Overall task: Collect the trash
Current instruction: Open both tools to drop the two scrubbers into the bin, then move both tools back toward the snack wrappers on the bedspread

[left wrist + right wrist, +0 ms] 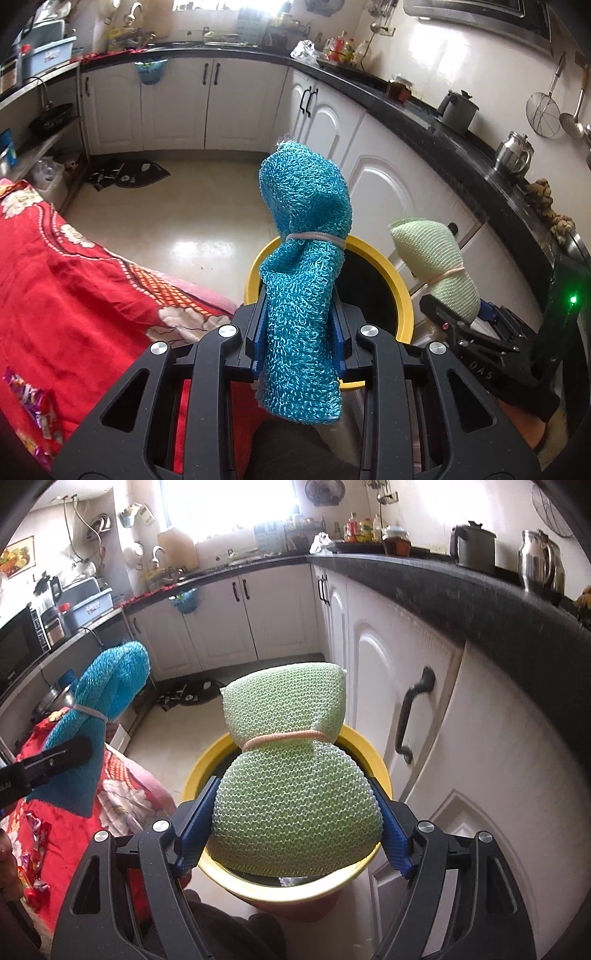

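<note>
left tongs (301, 332) clamp blue scrubber (304, 229) | right tongs (295, 830) clamp green scrubber (295, 794) | yellow-rimmed bin (373, 753) beneath, red cloth (74, 288) beside

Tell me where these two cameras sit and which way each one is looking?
Left wrist view: sits on the left gripper, looking along its fingers, shut on the blue scrubber, down at the yellow-rimmed bin; the right gripper shows alongside.
Right wrist view: sits on the right gripper, shut on the green scrubber, directly over the bin.
Shared: both scrubbers, bin, red cloth, white cabinets.
</note>
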{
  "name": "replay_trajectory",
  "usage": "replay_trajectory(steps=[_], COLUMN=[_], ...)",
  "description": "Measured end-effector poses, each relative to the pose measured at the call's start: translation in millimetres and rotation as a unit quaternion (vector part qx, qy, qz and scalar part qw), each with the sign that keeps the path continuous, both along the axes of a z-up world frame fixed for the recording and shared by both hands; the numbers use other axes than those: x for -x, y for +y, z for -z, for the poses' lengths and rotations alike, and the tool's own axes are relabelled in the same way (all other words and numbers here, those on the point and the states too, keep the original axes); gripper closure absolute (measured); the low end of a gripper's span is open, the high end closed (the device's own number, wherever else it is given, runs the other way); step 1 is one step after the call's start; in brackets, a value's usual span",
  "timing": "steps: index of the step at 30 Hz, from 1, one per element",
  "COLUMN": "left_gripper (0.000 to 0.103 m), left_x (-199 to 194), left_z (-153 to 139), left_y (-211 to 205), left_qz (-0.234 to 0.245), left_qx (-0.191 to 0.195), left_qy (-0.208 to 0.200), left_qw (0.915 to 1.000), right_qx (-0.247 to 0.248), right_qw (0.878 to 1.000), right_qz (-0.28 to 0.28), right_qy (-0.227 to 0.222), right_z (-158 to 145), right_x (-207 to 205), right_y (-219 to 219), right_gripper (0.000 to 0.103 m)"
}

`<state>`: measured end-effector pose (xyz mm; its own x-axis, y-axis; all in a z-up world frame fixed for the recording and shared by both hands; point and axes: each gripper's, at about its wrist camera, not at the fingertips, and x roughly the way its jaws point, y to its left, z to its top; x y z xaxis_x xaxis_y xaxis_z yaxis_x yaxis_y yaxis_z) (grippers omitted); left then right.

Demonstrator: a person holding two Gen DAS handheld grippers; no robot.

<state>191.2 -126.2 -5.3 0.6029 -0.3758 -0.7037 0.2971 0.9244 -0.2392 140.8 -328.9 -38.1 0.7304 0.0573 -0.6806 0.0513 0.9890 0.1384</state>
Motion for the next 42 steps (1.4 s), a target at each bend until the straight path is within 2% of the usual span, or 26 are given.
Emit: replay_trajectory(steps=[5,8,13,14,21,23,32,42], left_gripper=[0.081,0.075,0.056,0.048,0.016,0.011,0.011,0.011], left_x=[-6.9,-13.1,-22.9,-23.5,-18.0,-15.6,4.4,33.0], left_z=[8.3,13.5,17.3,17.5,12.1,8.9,-12.2,-30.8], left_y=[-11.9,-17.8,-19.1,-17.7,-0.8,7.9,39.2,76.8], left_qz=[0.008,0.009,0.0,-0.003,-0.032,-0.041,-0.082,-0.125], left_qx=[-0.012,-0.015,-0.021,-0.02,-0.025,-0.025,-0.021,-0.012], left_qy=[0.007,0.012,0.016,0.016,0.004,-0.003,-0.032,-0.055], left_qw=[0.9999,0.9998,0.9997,0.9997,0.9992,0.9988,0.9959,0.9906], right_qx=[0.001,0.001,0.0,0.001,-0.003,-0.002,0.006,0.006], right_qw=[1.0,1.0,1.0,1.0,1.0,1.0,1.0,0.998], right_qz=[0.004,0.006,0.014,0.014,0.018,0.02,0.007,-0.019], right_qy=[0.015,0.02,0.027,0.027,0.019,0.011,-0.028,-0.051], right_z=[13.1,20.1,25.1,25.3,20.8,16.8,-6.8,-26.6], right_x=[-4.4,-7.5,-9.7,-9.8,-7.5,-5.9,4.5,13.1], right_y=[-0.6,-4.8,-6.3,-5.8,-7.8,-7.1,9.6,33.0], right_gripper=[0.027,0.024,0.019,0.018,0.014,0.013,0.009,0.008])
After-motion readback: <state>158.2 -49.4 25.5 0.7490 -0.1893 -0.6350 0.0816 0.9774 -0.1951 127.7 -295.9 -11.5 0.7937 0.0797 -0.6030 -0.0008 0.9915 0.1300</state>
